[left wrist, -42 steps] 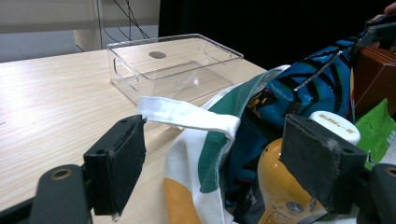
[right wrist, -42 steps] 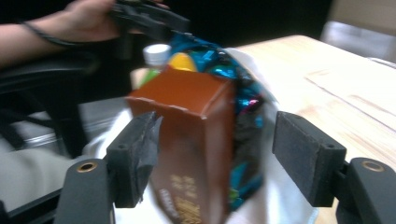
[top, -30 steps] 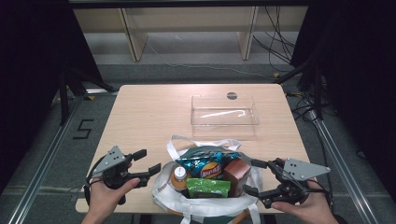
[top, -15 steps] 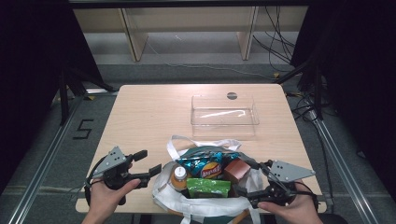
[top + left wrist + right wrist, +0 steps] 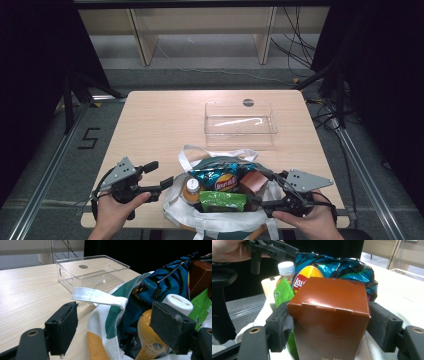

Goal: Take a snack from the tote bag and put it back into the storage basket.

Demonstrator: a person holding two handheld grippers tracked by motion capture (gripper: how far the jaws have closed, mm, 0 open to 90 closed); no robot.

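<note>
Squeezing your right gripper (image 5: 329,325) on the brown box (image 5: 331,315) in the bag (image 5: 220,222), lift it straight up while your left gripper (image 5: 120,327) waits wide open by the bottle (image 5: 160,325).
</note>
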